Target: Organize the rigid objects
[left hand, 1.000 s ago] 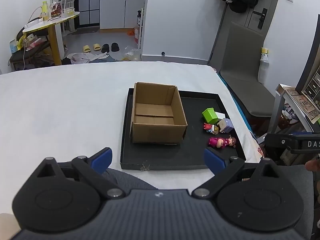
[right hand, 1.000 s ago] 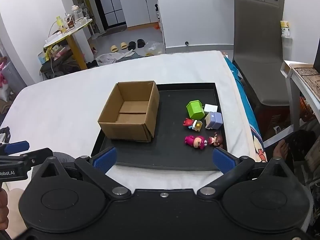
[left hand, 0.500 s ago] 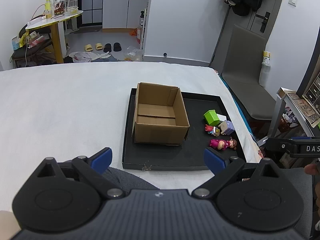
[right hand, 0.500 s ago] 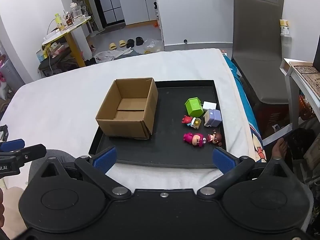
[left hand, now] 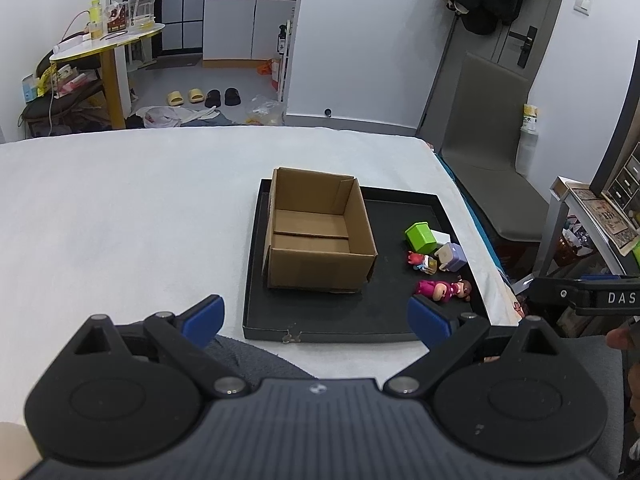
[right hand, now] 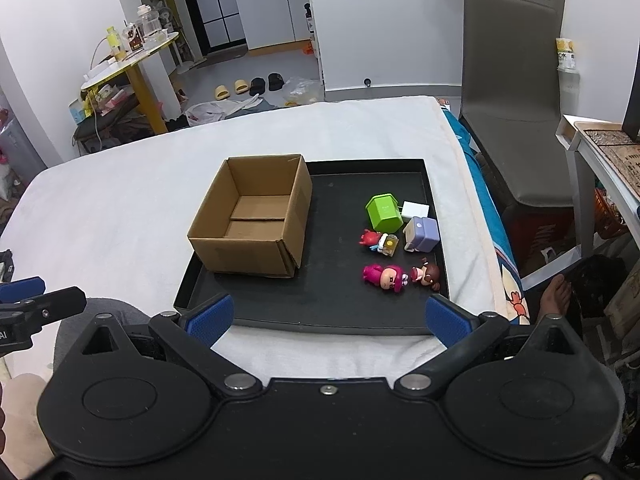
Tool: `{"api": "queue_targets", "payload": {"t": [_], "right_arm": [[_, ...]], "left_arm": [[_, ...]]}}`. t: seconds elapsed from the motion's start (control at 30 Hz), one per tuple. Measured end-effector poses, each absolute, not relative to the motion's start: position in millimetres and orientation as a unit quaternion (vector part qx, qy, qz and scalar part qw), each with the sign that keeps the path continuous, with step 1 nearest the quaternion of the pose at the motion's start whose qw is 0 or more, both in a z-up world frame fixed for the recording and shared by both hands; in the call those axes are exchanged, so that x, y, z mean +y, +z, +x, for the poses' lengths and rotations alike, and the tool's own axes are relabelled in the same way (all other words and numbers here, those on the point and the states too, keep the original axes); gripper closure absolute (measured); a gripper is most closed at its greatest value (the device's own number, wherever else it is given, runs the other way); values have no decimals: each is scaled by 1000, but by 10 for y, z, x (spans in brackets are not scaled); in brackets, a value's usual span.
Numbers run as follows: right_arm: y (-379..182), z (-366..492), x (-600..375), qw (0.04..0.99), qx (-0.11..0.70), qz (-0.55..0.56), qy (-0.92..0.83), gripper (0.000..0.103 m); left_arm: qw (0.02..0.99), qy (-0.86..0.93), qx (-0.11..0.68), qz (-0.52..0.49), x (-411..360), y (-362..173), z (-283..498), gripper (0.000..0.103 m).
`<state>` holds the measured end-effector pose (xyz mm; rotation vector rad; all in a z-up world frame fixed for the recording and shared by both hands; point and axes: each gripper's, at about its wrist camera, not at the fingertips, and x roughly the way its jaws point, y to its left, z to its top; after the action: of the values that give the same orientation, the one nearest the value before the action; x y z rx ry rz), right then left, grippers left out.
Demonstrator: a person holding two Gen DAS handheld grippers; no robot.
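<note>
I am holding the left gripper (left hand: 316, 316) and the right gripper (right hand: 326, 314) low in their frames, both with jaws spread wide and gripping nothing. The open cardboard box (right hand: 252, 216) is sitting mid-frame on the black tray (right hand: 332, 308), with the green block (right hand: 383, 211), lilac block (right hand: 421, 233) and pink doll (right hand: 384, 277) lying to its right

Empty cardboard box (right hand: 256, 220) on black tray (right hand: 320, 312); small toys (right hand: 396, 236) beside it; right gripper (right hand: 328, 320) jaws spread.
</note>
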<state>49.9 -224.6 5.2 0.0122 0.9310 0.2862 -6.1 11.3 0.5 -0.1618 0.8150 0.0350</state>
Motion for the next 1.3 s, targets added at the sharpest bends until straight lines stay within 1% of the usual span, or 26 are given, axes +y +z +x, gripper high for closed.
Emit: {"api": "queue_targets", "payload": {"t": [0.1,0.37,1.3], "right_arm": [[46,501,-2255,880,451,17,146,0],[88,462,-2211,884,444,1,145,0],[41,489,-2236,883,450,2,136,0]], "left_arm": [[915,17,396,-78,114,6,-59,6],[915,19,395,-80,135,22,-76,6],[914,21,397,-82,151,25,-92,6]]}}
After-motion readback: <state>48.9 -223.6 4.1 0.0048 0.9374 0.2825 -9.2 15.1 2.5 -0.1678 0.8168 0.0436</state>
